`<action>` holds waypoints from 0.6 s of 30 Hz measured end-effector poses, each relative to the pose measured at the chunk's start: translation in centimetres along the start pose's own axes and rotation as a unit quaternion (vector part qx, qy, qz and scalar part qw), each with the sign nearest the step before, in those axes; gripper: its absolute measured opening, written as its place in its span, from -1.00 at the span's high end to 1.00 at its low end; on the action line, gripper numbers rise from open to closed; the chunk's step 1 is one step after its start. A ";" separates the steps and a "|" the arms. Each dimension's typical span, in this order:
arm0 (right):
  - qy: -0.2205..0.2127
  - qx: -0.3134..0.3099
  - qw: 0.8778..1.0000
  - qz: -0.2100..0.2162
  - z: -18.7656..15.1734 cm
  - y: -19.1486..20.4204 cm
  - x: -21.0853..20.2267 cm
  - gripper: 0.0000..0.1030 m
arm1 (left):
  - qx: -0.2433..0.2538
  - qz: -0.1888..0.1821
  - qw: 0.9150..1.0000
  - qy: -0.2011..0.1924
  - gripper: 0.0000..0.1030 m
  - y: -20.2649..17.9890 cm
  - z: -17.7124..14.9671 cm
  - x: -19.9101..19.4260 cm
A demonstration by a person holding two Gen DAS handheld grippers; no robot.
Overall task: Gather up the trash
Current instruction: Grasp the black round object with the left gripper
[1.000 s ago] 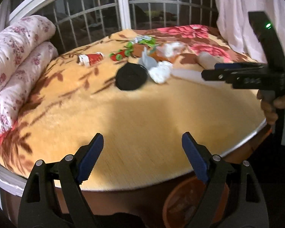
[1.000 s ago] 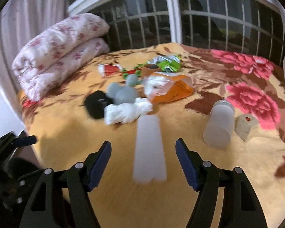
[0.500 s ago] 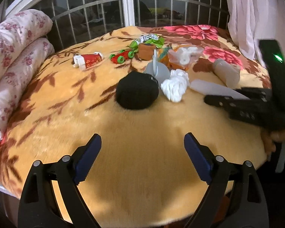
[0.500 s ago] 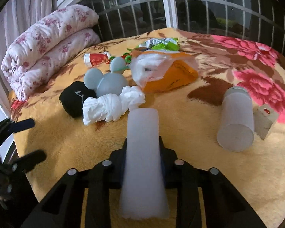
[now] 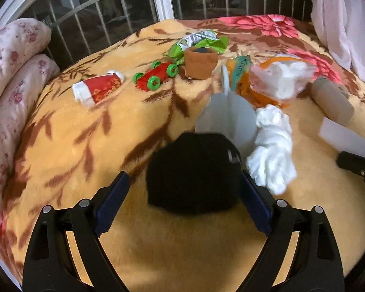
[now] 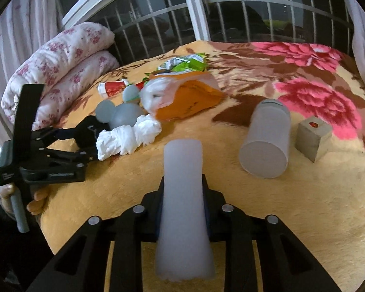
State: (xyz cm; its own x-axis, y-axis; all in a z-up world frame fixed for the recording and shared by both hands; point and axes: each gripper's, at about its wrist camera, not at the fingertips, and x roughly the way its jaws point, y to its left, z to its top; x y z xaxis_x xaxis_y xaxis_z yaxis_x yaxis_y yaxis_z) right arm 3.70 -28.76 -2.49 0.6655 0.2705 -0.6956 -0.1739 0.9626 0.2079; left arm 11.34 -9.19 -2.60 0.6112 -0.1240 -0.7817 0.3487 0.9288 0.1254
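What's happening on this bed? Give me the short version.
A person with a gripper in each hand is clearing litter off the floral blanket. The right gripper is shut on a flattened translucent plastic tube. The left gripper is open, its jaws on either side of a black knit hat beside a crumpled white bag. Wrappers, a toy car and a frosted cup lie on the blanket.

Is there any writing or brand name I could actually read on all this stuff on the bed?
None can be read.
Black knit cap: a small tag with pale marks, too blurred.
Red and white packet: gold print, too small.
Green wrapper: printing, illegible.
Grey block: a red sticker, no legible text.
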 end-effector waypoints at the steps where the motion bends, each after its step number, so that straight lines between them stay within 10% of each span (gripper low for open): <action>1: -0.001 0.000 1.000 0.000 0.0 0.0 0.0 0.52 | 0.004 0.002 1.000 -0.005 -0.68 -0.1 0.3 0.3; 5: -0.006 -0.006 1.000 0.000 0.1 0.4 -0.1 0.52 | 0.010 -0.021 1.000 -0.008 -0.17 -0.4 0.4 1.0; 18: -0.037 -0.028 0.999 0.011 -0.5 1.6 -1.5 0.52 | -0.055 0.005 0.997 -0.047 -0.05 -1.3 -4.2 -5.0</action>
State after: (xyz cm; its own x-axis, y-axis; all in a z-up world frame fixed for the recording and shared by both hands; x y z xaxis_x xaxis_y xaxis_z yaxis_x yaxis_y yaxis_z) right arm 2.04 -27.60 -1.44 0.7120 0.2913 -0.6389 -0.2278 0.9565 0.1823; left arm 4.82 -8.31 -1.48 0.6800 -0.1427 -0.7192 0.2654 0.9623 0.0601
